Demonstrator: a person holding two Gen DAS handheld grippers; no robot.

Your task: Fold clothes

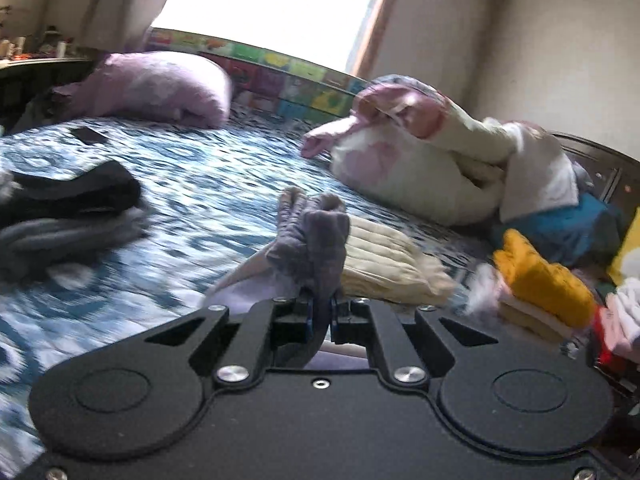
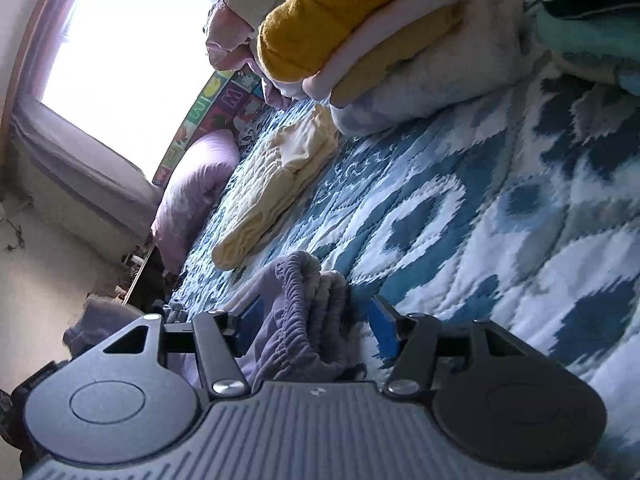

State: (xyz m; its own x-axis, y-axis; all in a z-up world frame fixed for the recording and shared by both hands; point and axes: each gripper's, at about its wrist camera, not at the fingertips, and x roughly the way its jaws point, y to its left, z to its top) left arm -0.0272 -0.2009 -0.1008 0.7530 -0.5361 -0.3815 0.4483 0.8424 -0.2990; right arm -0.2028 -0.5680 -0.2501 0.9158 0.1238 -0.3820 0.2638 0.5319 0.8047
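Grey-lilac garment with a ruched elastic waistband (image 1: 310,236): bunched, unfolded, low over the blue-and-white patterned quilt (image 2: 500,208). Left gripper (image 1: 321,312) pressed together, pinching the waistband. Right gripper (image 2: 316,320) spread, waistband folds lying between its blue pads (image 2: 383,326); contact on the left pad cannot be told. Beyond it, a pale-yellow ribbed garment (image 2: 272,184) lies flat. Stack topped by a mustard knit (image 1: 540,280) looks already folded. Dark heap (image 1: 68,196) and the white-pink bundle (image 1: 420,168) appear left to do.

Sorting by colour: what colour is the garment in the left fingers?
Greyish purple garment; left wrist view shows it best.
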